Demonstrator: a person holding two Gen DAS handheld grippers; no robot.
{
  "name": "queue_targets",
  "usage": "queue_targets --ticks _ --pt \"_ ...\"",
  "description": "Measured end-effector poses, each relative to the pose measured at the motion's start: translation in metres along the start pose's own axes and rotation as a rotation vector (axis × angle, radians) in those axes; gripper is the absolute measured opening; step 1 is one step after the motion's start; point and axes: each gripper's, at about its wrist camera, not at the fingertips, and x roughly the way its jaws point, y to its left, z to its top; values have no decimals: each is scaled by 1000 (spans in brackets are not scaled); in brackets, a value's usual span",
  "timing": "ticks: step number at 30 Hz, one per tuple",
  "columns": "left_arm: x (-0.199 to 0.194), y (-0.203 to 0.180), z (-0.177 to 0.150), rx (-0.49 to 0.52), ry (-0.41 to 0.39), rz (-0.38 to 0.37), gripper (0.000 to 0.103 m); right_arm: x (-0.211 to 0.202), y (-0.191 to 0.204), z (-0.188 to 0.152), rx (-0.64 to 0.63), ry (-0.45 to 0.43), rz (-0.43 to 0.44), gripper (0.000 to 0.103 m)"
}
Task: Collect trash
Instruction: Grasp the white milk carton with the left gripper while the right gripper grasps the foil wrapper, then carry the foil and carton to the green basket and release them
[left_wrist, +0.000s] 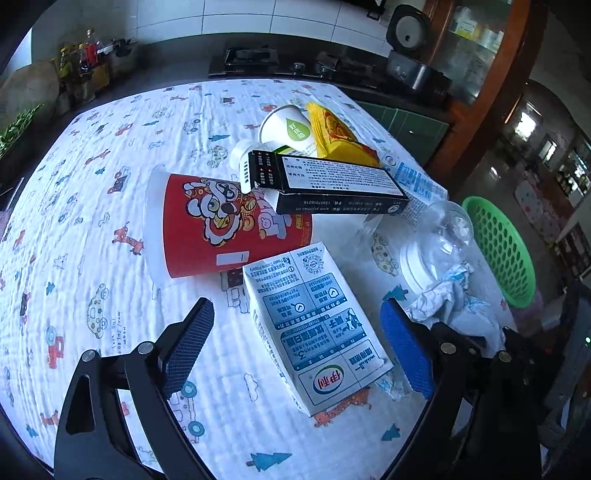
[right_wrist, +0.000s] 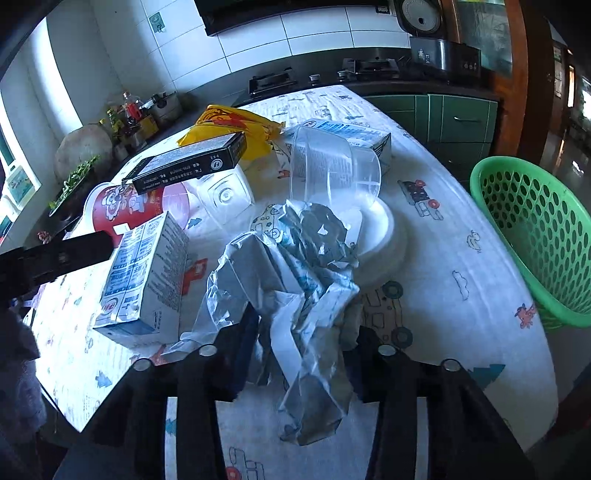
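Note:
A white and blue milk carton lies on the table between the open fingers of my left gripper, which do not touch it. It also shows in the right wrist view. My right gripper is open around a crumpled plastic wrapper, its fingers at both sides of it. Behind lie a red paper cup, a black box, a white cup, a yellow packet and a clear plastic container.
A green perforated basket stands at the table's right edge, also seen in the left wrist view. A white lid lies under the wrapper. A kitchen counter with a stove runs behind the table.

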Motion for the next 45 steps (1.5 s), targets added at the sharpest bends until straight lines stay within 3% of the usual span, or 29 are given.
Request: queue_targets --ticks 6,16,30,45 --pt "15 -2 -2 -30 27 52 90 -16 1 -3 -20 -29 8 31" --pt "31 -9 -4 -46 52 107 90 -48 -5 -9 -44 -81 8 31" --pt "35 -17 -8 -38 44 142 76 -83 -35 -9 -17 -138 -41 30" --pt "-15 -35 -16 32 -24 37 74 -100 -93 -6 81 -166 -129 30"
